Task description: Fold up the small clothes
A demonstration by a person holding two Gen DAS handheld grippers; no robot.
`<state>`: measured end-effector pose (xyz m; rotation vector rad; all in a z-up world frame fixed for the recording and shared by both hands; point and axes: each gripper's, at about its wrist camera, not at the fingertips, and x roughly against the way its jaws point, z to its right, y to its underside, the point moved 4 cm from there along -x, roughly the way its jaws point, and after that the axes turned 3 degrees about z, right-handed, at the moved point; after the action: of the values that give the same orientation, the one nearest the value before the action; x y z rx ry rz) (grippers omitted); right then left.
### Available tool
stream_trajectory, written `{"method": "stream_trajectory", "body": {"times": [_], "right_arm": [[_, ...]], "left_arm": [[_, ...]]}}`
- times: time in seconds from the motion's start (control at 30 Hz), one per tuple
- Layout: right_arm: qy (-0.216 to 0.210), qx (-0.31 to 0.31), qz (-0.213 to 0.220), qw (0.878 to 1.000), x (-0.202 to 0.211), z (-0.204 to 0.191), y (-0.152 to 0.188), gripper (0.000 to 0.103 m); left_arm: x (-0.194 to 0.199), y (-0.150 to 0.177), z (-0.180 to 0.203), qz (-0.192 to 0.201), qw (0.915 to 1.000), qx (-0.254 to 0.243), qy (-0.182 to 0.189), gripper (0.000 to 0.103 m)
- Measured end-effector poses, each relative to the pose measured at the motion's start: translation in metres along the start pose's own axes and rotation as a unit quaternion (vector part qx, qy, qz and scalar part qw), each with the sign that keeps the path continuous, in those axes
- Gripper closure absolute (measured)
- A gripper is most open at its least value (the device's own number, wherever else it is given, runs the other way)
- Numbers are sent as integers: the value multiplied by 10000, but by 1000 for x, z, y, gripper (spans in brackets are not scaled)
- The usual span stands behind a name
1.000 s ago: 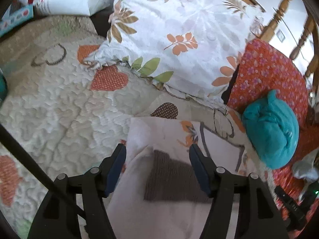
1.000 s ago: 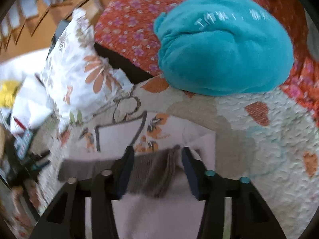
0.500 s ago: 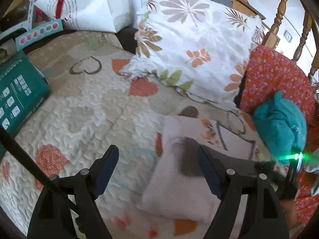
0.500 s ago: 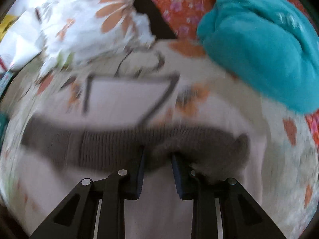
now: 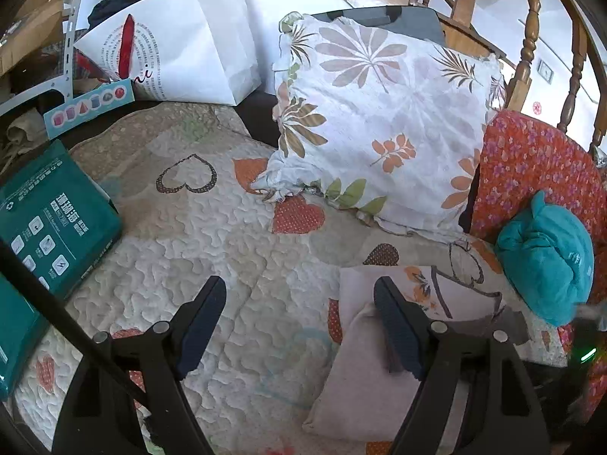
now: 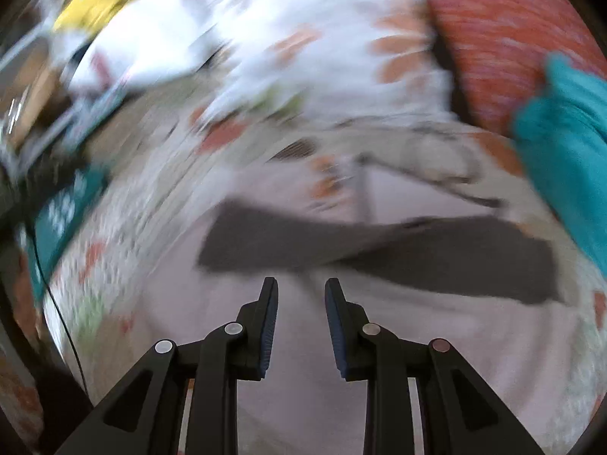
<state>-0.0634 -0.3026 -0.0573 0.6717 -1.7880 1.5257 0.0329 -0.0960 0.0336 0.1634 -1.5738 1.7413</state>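
A small pale pink garment (image 5: 364, 379) with a dark brown ribbed band (image 6: 379, 250) lies folded on the quilted bed cover (image 5: 182, 250). My left gripper (image 5: 299, 303) is open and empty, raised above the quilt just left of the garment. My right gripper (image 6: 299, 295) is open with a narrow gap, empty, just short of the brown band; this view is motion-blurred. The pink cloth (image 6: 455, 341) fills the lower part of the right wrist view.
A floral pillow (image 5: 379, 121) and an orange flowered cushion (image 5: 531, 174) lie beyond the garment. A rolled teal cloth (image 5: 546, 261) sits at its right. A green box (image 5: 45, 223) lies at left. A white paper bag (image 5: 182, 49) stands behind.
My left gripper has pulled back and left, off the garment. My right gripper closed on the brown band, then let it go and drew back; the band now lies spread across the pink cloth.
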Motion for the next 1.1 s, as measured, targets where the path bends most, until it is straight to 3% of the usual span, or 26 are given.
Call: {"method": "stream_trajectory", "body": {"times": [0.1,0.27,0.33,0.43,0.47,0.53,0.7,0.87,1.03,1.1], "right_arm": [[113,359,-313,9988,-50,-33,-16,75],[944,247,107,9952,-96,-31,-79,75],[1244,-77,244,9919,-93,-14,-100,75],[1070,-523,614,9910,-51,5,-106,74],[1058,-560,644,9907,-42,8,-105,68],[1133,-615,703,9892,-11,21,-89,62],[1449,-1131,564,9813,55,69,-21,59],[1754,-2152,547,9591,112,126,72,52],[1962,-2873,436,9365,123,164,136,51],[1888,-2992,367,9346,120,173,145,50]], "left_arm": [[-2,-1,-2,1,10000,-44,-67,24],[-4,-2,-3,1,9998,-135,-132,24],[-4,-2,-3,-3,9998,-149,-130,24],[-4,-2,-3,-6,9996,-247,-139,24],[-4,-1,-2,-21,9995,-273,-135,24],[-4,3,-2,-92,9994,-304,-103,24],[-7,18,2,-220,9984,-506,-88,24],[-26,45,9,-478,9942,-938,-234,24],[-63,80,14,-1225,9863,-1108,-51,24],[-75,89,15,-1435,9836,-1096,32,24]]}}
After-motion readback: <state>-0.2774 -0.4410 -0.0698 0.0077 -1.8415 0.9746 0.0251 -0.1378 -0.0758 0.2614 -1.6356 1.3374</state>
